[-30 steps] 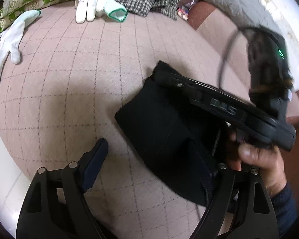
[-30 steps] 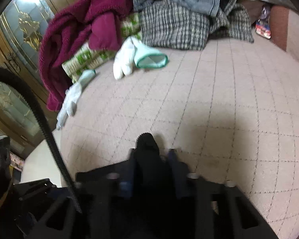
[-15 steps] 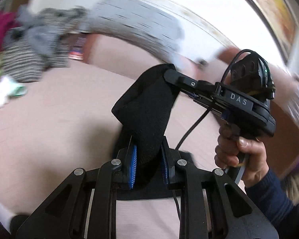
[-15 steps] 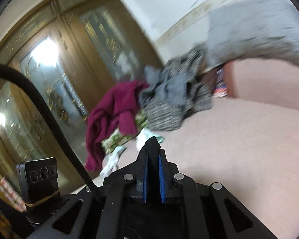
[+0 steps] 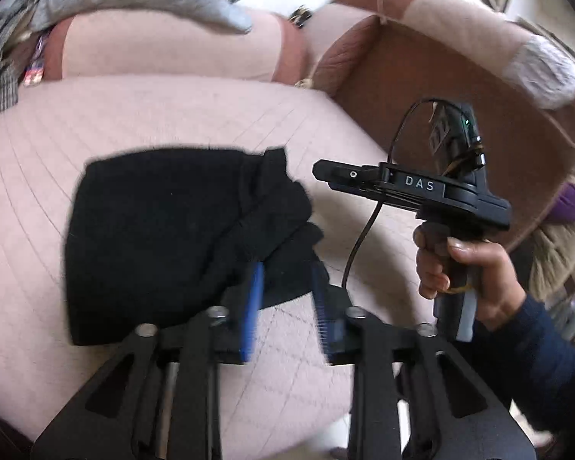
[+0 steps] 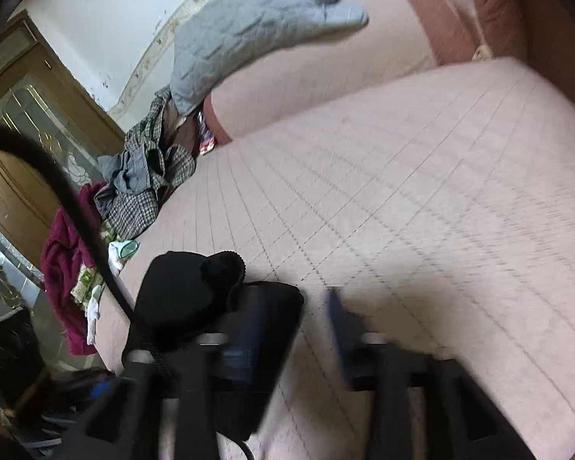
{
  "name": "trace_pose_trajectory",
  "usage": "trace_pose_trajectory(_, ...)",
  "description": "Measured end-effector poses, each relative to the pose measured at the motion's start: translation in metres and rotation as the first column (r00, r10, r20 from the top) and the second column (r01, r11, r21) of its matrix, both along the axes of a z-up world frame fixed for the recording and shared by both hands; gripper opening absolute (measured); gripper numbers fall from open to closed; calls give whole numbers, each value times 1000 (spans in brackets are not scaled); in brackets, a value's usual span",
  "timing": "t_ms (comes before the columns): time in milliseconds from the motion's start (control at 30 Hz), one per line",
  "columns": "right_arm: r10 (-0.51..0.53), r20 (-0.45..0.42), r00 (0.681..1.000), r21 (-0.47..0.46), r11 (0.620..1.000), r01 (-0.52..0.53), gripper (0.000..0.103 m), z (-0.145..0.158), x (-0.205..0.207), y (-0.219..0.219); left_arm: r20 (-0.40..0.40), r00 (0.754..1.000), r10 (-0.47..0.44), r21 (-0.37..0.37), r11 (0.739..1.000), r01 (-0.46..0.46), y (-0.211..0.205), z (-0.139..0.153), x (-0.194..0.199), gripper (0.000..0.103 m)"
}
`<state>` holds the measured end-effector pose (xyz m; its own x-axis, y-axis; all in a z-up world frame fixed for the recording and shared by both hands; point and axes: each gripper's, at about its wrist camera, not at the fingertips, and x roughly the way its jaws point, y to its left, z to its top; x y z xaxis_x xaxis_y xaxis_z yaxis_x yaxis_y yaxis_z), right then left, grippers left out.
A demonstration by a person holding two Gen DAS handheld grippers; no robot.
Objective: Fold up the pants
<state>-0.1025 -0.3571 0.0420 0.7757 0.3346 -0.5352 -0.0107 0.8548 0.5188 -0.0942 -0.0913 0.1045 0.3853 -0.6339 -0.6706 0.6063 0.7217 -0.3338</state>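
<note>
The black pants [image 5: 165, 230] lie folded in a compact bundle on the pink quilted bed; they also show in the right wrist view [image 6: 188, 291], low and left. My left gripper [image 5: 287, 299] is open, its blue pads at the bundle's near right edge, holding nothing. My right gripper [image 5: 322, 170] hovers just right of the bundle, seen side-on and held by a hand. In its own view my right gripper [image 6: 314, 326] is open and empty, blurred, just right of the pants.
A pile of clothes [image 6: 142, 184] and a maroon garment [image 6: 61, 253] lie at the bed's far left. A grey quilted pillow [image 6: 249, 27] rests on the headboard. A brown chair [image 5: 460, 88] stands at the right. A cable [image 5: 364, 230] hangs from the right gripper.
Both grippers were shut on the lifted pants half a second ago. Now both have opened and the pants lie folded on the bed.
</note>
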Motion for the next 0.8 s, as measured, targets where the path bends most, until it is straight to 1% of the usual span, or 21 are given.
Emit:
trace_pose_trajectory(33, 3, 16, 1000, 17, 1000, -4, 50, 5, -5, 2, 24, 1000, 0, 2, 1000, 0, 7, 6, -1, 36)
trace_pose_trajectory(100, 44, 36, 998, 53, 998, -45, 50, 14, -15, 10, 78, 997, 28, 23, 999, -29, 22, 15, 2, 36)
trace_pose_trajectory(167, 71, 23, 997, 56, 996, -72, 51, 17, -16, 23, 113, 991, 78, 59, 995, -85, 29, 16, 19, 36)
trace_pose_trajectory(200, 87, 1, 996, 46, 995, -86, 51, 15, -11, 34, 124, 985, 118, 77, 989, -128, 33, 16, 25, 36)
trace_pose_trajectory(233, 101, -19, 995, 36, 994, -100, 51, 12, -7, 44, 118, 983, 140, 84, 985, -150, 36, 13, 32, 36)
trace_pose_trajectory(300, 123, -46, 991, 17, 992, -123, 50, 6, 2, 61, 81, 982, 173, 88, 980, -179, 37, 5, 46, 36)
trace_pose_trajectory(333, 130, -49, 990, 6, 991, -130, 36, 4, 4, 67, 70, 979, 190, 97, 976, -196, 36, -1, 53, 36)
trace_pose_trajectory(400, 133, -30, 991, -30, 991, -134, 18, 6, 3, 74, 58, 978, 203, 98, 973, -208, 36, -8, 60, 36)
trace_pose_trajectory(467, 111, -27, 993, -74, 991, -113, 18, 14, 1, 75, 53, 978, 204, 93, 974, -208, 38, -13, 58, 36)
trace_pose_trajectory(500, 100, -32, 994, -104, 989, -103, 20, 18, -3, 72, 53, 979, 198, 87, 975, -202, 36, -14, 58, 36)
trace_pose_trajectory(533, 96, -35, 995, -128, 987, -99, 26, 24, -6, 71, 54, 979, 196, 86, 976, -200, 35, -17, 45, 36)
trace_pose_trajectory(567, 104, -28, 994, -137, 985, -107, 34, 29, -9, 72, 54, 979, 196, 86, 976, -201, 34, -18, 45, 36)
trace_pose_trajectory(600, 118, -21, 993, -133, 984, -119, 53, 30, -13, 71, 48, 979, 198, 87, 976, -202, 34, -20, 45, 36)
trace_pose_trajectory(633, 131, -14, 991, -127, 983, -132, 61, 32, -15, 72, 38, 979, 199, 87, 976, -201, 35, -21, 44, 36)
trace_pose_trajectory(700, 153, -5, 988, -118, 981, -153, 61, 32, -12, 77, 11, 980, 198, 87, 976, -198, 31, -24, 45, 36)
trace_pose_trajectory(800, 165, -36, 986, -105, 980, -168, 61, 21, -2, 86, 8, 981, 194, 95, 976, -194, 26, -25, 46, 36)
